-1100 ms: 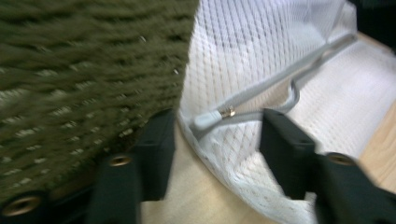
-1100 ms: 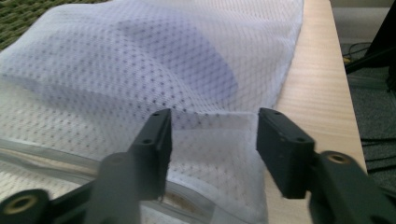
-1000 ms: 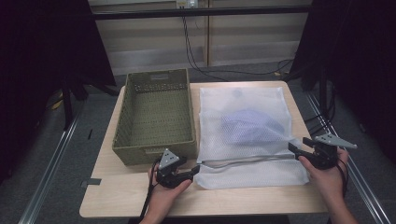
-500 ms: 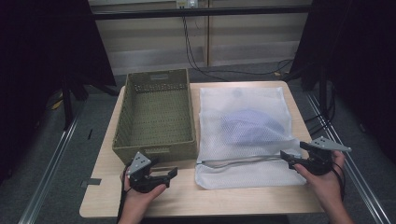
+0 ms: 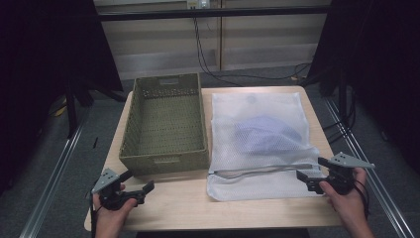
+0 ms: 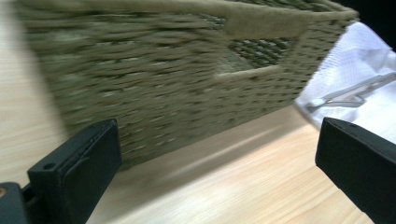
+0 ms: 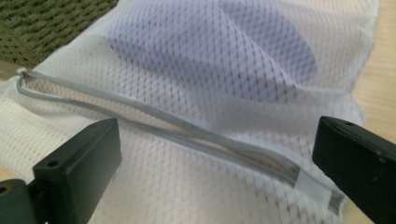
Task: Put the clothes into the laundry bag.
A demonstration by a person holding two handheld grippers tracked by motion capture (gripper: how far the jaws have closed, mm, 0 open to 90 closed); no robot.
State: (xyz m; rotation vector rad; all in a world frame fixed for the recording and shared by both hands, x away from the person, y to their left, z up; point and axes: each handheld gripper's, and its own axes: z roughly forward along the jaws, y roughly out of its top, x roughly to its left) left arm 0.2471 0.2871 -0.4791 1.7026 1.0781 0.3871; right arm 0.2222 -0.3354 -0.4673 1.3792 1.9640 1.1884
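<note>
A white mesh laundry bag [image 5: 257,144] lies flat on the right half of the wooden table, with a pale purple garment [image 5: 267,134] inside it. Its grey zipper [image 5: 262,171] runs along the near end and stands open [image 7: 187,135]. An empty olive woven basket [image 5: 166,126] sits to the left of the bag. My left gripper [image 5: 136,184] hovers open near the table's front left corner, facing the basket's near wall [image 6: 163,79]. My right gripper [image 5: 309,171] is open at the bag's near right corner, with the zipper end between its jaws but not pinched.
The table's front edge [image 5: 213,225] runs just behind both hands. Dark floor, metal rails and cables surround the table. Bare wood lies between the basket and the front edge.
My left gripper has pulled back from the zipper's left end to the table's front left corner. My right gripper has drifted slightly nearer along the bag's right corner.
</note>
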